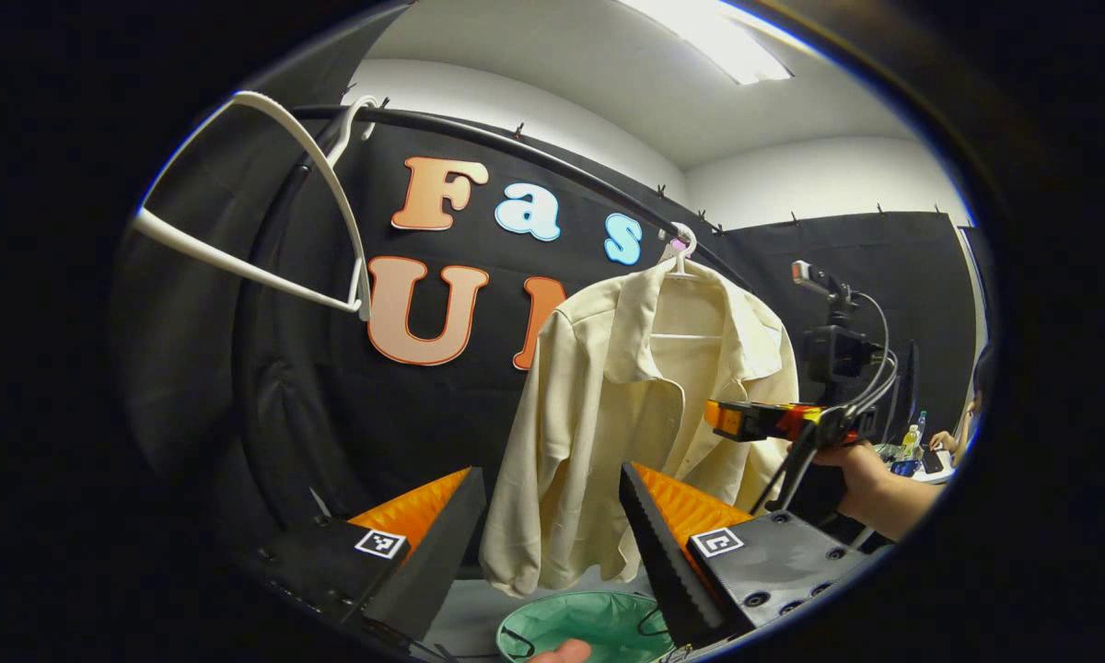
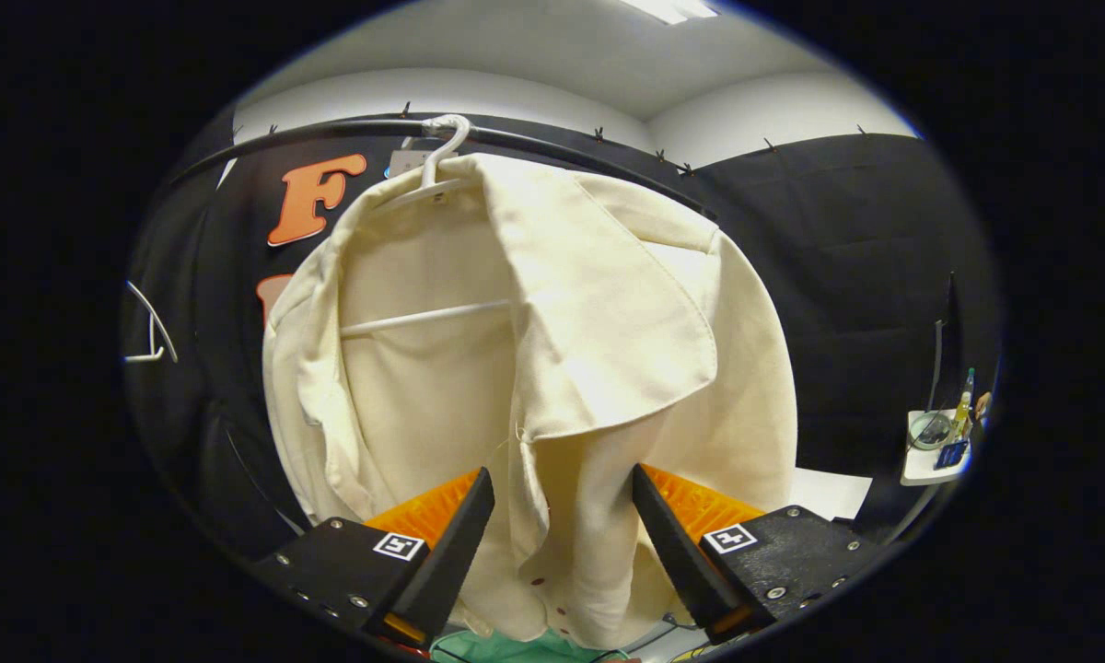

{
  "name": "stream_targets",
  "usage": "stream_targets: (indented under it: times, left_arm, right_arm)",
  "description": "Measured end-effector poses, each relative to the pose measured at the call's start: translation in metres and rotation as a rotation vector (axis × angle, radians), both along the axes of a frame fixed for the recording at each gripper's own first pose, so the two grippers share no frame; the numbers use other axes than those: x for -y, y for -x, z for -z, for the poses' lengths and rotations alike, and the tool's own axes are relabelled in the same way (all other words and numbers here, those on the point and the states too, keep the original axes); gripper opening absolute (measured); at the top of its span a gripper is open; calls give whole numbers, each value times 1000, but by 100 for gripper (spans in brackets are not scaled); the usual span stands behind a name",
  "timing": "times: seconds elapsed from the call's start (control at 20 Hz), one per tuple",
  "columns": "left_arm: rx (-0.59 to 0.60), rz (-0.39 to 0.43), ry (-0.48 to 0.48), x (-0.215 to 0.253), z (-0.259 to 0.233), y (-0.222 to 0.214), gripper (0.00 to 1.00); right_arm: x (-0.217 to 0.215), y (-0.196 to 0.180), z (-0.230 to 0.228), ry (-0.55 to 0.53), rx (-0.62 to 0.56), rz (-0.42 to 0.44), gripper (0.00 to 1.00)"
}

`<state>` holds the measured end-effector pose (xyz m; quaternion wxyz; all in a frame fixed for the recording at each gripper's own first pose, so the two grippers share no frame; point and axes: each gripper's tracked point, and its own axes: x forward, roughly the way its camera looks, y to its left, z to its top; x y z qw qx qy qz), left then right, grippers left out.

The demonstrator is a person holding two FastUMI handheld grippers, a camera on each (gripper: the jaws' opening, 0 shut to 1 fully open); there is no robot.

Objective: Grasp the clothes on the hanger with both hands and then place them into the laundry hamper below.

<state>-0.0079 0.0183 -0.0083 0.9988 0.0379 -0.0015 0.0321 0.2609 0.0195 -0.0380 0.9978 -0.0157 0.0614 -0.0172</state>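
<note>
A cream shirt [image 1: 626,414] hangs on a white hanger [image 1: 680,262] from the black rail [image 1: 516,147] that runs along the top of the booth's cloth wall. In the left gripper view the shirt hangs open at the front, one sleeve drooping down toward a pale green laundry hamper [image 1: 589,626] that sits below it. The left gripper [image 1: 552,525] is held back from the shirt with its jaws spread wide and nothing between them. Farther along the rail, to the left in that view, an empty white hanger [image 1: 267,212] hangs tilted. The right gripper [image 1: 764,419] shows there too, held by a hand [image 1: 861,470] just beside the shirt's far edge, at about chest height of the garment. In the right gripper view the shirt [image 2: 534,368] is close, its collar and front flap folded outward, with the hanger [image 2: 437,157] hooked on the rail [image 2: 331,129] above. The right gripper [image 2: 562,516] has its jaws released, and a fold of the shirt's front hangs in the gap between them; I cannot tell whether the cloth touches either finger. A bit of the green hamper [image 2: 497,645] peeks out beneath the hem. A small bench [image 2: 935,451] with bottles stands at the far right.
</note>
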Motion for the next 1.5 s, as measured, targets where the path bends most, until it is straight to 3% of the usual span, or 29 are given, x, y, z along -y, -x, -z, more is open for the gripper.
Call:
stream_targets:
  times: [0.15,0.3,0.4,0.45,0.5,0.55,0.65,0.8,0.95,1.0,1.25,1.3,1.35,1.5]
  left_arm:
    - [6,4,-1,2,0,-7,100]
    - [16,21,-14,7,-1,-14,97]
    - [13,54,-7,19,0,-23,97]
    - [12,87,9,29,-1,-28,100]
    - [18,127,23,40,-4,-35,96]
    - [24,161,33,49,-7,-45,99]
    - [37,208,31,68,-9,-67,96]
    - [35,268,50,103,1,-109,96]
    - [34,260,38,119,20,-155,100]
    - [26,242,29,120,27,-170,96]
    - [43,41,-92,86,52,-231,97]
    - [54,-19,-119,73,54,-236,94]
    - [75,-77,-151,60,52,-239,100]
    - [121,-200,-281,34,40,-248,97]
  right_arm:
    - [20,-21,12,68,-9,90,95]
    - [31,-22,20,56,-31,96,94]
    - [40,-21,15,23,-31,106,69]
    - [46,-16,12,13,-30,97,45]
    - [49,-10,10,2,-31,85,34]
    - [50,-2,7,-13,-28,71,16]
    - [53,14,-1,-5,-21,37,7]
    - [54,38,-20,19,12,-33,5]
    - [65,54,-32,27,18,-47,5]
    - [68,57,-35,26,18,-50,5]
    - [69,64,-44,49,22,-77,5]
    - [67,66,-44,55,20,-83,5]
    - [65,68,-44,58,20,-90,5]
    - [58,68,-38,54,15,-112,5]
